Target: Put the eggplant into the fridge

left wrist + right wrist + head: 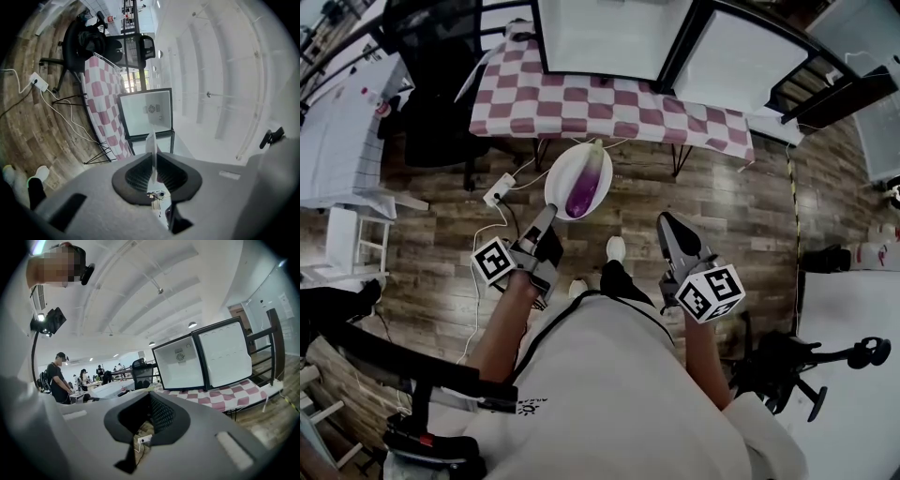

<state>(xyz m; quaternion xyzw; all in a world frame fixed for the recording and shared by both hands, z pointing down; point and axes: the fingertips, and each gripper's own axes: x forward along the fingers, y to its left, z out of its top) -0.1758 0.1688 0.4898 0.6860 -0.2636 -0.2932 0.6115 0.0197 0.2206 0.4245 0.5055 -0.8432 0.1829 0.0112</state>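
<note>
The eggplant [586, 187] lies on a white plate [560, 178], held above the floor [441, 234] short of the open fridge [600, 37] on the checkered tabletop [581, 103]. The left gripper [546, 225], arm stretched forward and level, has its fingers clamped on the plate's near rim. The right gripper [667, 225] is alongside, tipped slightly down, with its fingers together and empty.
</note>
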